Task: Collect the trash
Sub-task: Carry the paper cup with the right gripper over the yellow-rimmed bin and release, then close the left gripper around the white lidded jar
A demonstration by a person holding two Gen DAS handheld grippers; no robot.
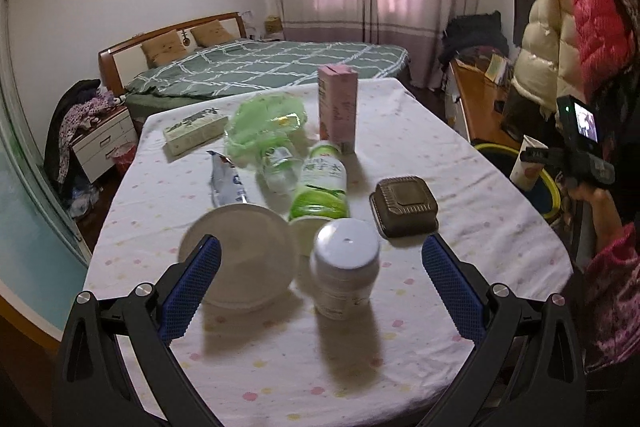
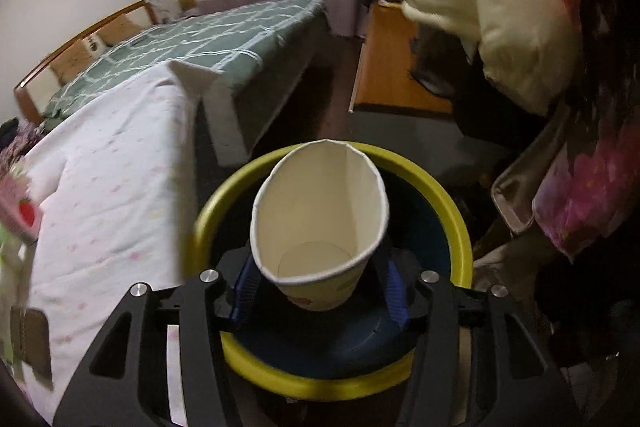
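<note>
Trash mostly sits on the desk (image 1: 420,131), covered in a soft dotted cloth: a round white lid (image 1: 240,259), white jar (image 1: 344,267), green-label bottle (image 1: 320,187), ribbed brown clamshell (image 1: 404,205), pink carton (image 1: 337,107). Left gripper (image 1: 320,287) fingers are spread wide, empty. Right gripper (image 2: 320,291) pinches a squashed paper cup (image 2: 320,219) over the yellow-rimmed bin (image 2: 456,211).

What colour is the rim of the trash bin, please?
Yellow-green rim, clearest in the right wrist view.
</note>
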